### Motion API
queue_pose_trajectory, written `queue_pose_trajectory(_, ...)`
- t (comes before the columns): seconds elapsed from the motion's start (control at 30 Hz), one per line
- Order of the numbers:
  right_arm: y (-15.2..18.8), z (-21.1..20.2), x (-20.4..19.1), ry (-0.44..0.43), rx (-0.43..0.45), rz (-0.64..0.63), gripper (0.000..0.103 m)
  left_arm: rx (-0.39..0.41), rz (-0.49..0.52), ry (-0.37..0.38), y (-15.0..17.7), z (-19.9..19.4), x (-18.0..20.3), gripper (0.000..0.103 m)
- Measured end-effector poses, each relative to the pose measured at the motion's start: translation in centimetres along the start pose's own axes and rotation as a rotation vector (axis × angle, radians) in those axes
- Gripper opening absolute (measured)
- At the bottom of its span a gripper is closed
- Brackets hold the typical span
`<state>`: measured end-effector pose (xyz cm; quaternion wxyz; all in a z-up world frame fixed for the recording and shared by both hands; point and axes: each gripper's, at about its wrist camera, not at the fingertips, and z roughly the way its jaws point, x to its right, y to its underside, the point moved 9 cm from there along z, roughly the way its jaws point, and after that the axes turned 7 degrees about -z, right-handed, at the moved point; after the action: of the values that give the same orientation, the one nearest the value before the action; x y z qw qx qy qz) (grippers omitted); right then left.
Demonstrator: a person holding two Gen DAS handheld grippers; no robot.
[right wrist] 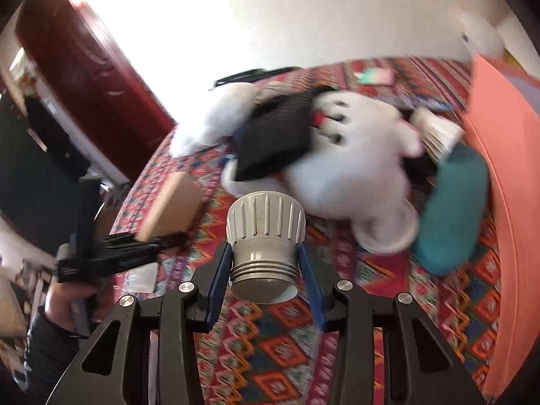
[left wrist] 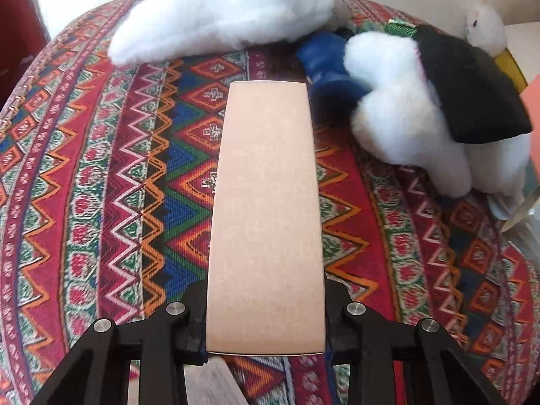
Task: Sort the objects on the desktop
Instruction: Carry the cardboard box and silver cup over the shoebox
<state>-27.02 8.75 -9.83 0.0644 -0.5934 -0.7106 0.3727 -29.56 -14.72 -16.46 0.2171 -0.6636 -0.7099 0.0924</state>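
In the left wrist view a long tan block [left wrist: 266, 202] fills the middle and hides the fingers of my left gripper [left wrist: 266, 175], which is shut on it. The right wrist view shows that left gripper [right wrist: 162, 233] at the left, carrying the same tan block [right wrist: 172, 199] above the cloth. My right gripper [right wrist: 266, 249] is shut on a grey-white ribbed screw cap [right wrist: 266, 216], with its blue pads [right wrist: 219, 270] pressed on the threaded neck. A white plush toy [right wrist: 354, 168] with a black cloth piece [right wrist: 276, 135] lies just beyond it.
A patterned red tablecloth [left wrist: 101, 185] covers the table. Two white plush toys [left wrist: 219, 10] [left wrist: 405, 118] and a blue object [left wrist: 324, 67] lie at the far side. A teal roll [right wrist: 452, 209], a ribbed paper cup [right wrist: 438, 131] and an orange box wall [right wrist: 499, 202] stand right. A person's hand [right wrist: 77, 303] grips the left tool.
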Motion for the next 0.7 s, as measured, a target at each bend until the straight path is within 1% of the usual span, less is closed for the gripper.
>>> queue_pose_trajectory(0.07, 0.3, -0.9, 1.4, -0.005, 0.005, 0.045, 0.043, 0.017, -0.003, 0.005, 0.1, -1.5, 0.4, 0.037)
queue_pose_trajectory(0.17, 0.0, -1.8, 2.2, -0.011, 0.031, 0.081, 0.043, 0.058, 0.012, 0.019, 0.0, -4.1, 1.8, 0.037)
queue_pose_trajectory(0.37, -1.1, -5.9, 2.2, 0.003, 0.137, 0.072, 0.043, 0.157, 0.066, 0.067, 0.5, -9.6, 6.1, 0.037)
queue_pose_trajectory(0.5, -1.7, -9.4, 2.0, 0.055, 0.231, 0.044, 0.043, 0.202, 0.088, 0.088, 1.0, -11.0, 9.2, 0.037)
queue_pose_trajectory(0.6, -1.3, -12.3, 2.0, 0.092, 0.294, 0.021, 0.043, 0.253, 0.117, 0.065, 1.8, -12.2, 12.2, 0.037)
queue_pose_trajectory(0.7, -0.5, -16.0, 2.0, 0.132, 0.362, 0.004, 0.043, 0.282, 0.139, 0.064, 2.9, -12.9, 15.2, 0.037)
